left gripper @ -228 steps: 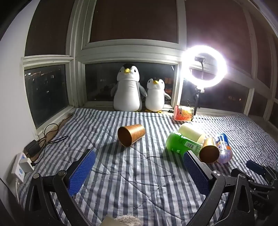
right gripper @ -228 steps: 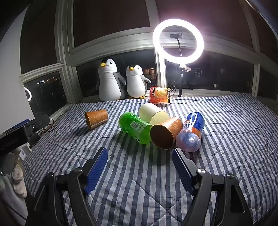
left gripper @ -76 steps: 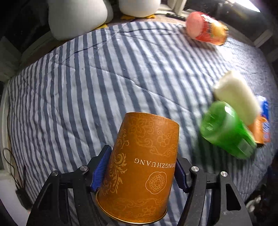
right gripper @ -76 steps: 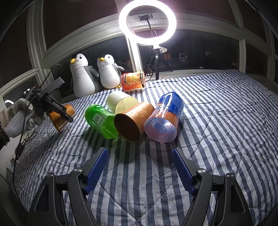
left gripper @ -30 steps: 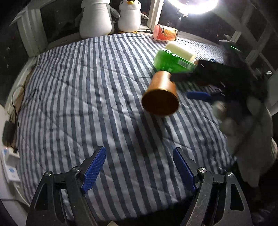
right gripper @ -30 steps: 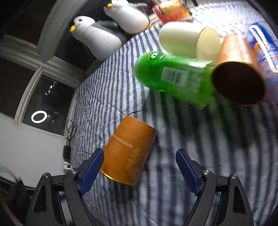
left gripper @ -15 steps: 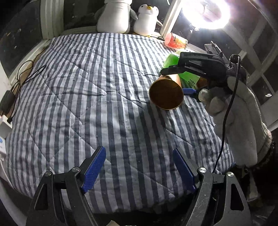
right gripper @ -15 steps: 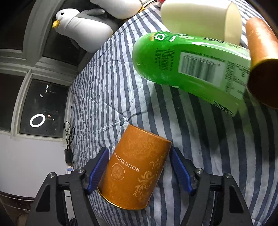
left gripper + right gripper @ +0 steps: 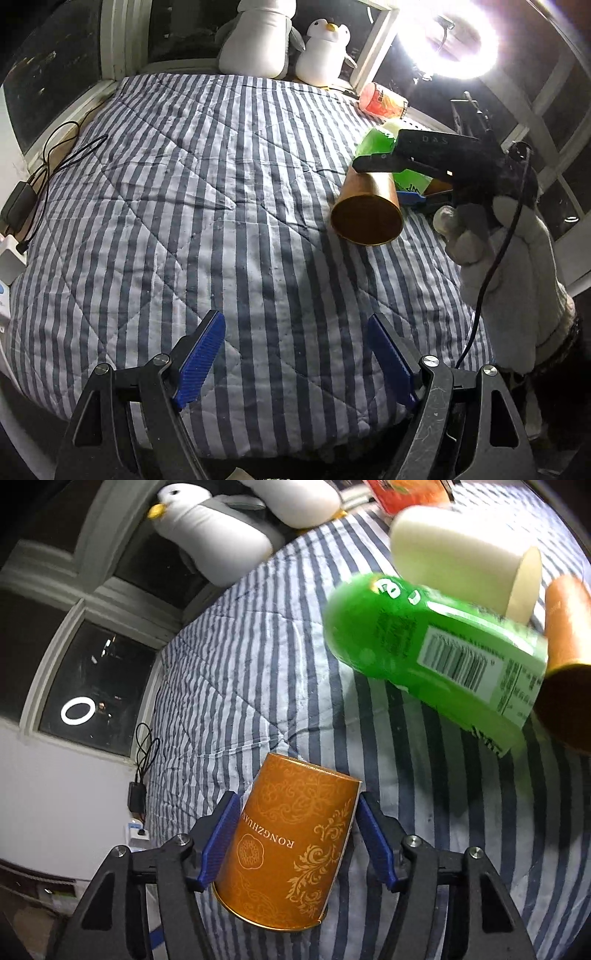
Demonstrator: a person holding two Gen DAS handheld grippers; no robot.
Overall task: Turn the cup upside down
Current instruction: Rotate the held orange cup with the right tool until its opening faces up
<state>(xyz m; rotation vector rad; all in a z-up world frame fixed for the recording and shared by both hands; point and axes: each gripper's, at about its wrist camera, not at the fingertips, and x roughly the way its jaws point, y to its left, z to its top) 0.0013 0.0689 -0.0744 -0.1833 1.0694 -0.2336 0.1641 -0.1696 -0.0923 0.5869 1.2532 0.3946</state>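
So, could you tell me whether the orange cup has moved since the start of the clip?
Yes. The orange cup went rightward from the bedspread's middle to beside the green bottle, gripped by the right gripper.

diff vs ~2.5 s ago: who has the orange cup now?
The orange cup changed hands: the left gripper held it, has let go and now sits open and back over the quilt. The right gripper has closed on it, base pointing away. The green bottle, cream cup and penguins stayed put.

Cup between right gripper pads, bottle beyond, above bedspread.
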